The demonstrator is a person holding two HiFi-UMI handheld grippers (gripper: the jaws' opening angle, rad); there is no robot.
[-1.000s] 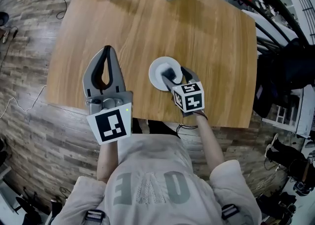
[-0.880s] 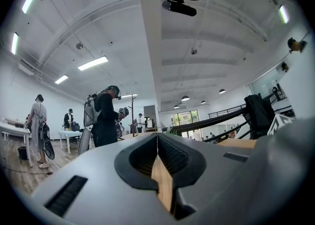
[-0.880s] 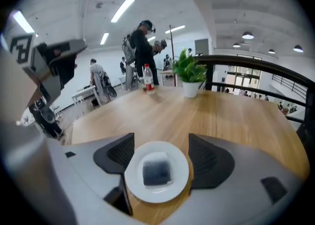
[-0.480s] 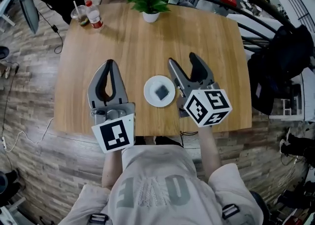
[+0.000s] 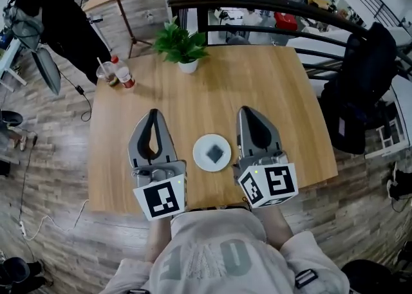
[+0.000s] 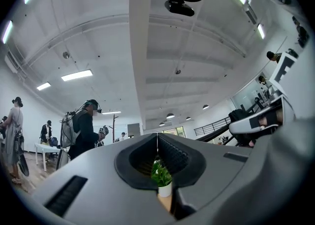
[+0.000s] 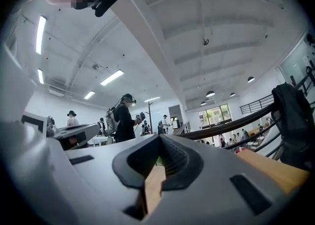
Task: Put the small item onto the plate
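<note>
The wooden surface (image 5: 270, 87) stands on a plank floor in an open hall. A black railing (image 5: 283, 8) runs beyond its far edge and a dark bag (image 5: 360, 87) hangs off its right side. The white plate (image 5: 199, 152) sits near the operator's edge of the surface, and the small dark item (image 5: 215, 153) lies on it, roughly centred and clear of the rim. On this evidence the placing step appears complete, with no transfer left to make. The left gripper (image 5: 153, 114) hovers just left of the plate with its jaws together and nothing between them. The right gripper (image 5: 250, 114) hovers just right of the plate. Its jaws are closing to full contact, tips together, and they hold nothing. Both gripper views look up and outward across the hall, which confirms that neither tool points at the plate. The next move calls only for keeping both grippers clear of the plate, or drawing them back toward the operator without brushing its rim. Note that the plate lies close to the near edge, so any sideways knock could push it toward that edge. Open room is ample. The middle and far right of the surface are bare. The potted plant (image 5: 181, 47) stands at the far edge, and the red-labelled bottle (image 5: 124, 74) and a cup with a straw (image 5: 106, 71) occupy the far left corner, all well apart from the plate.
</note>
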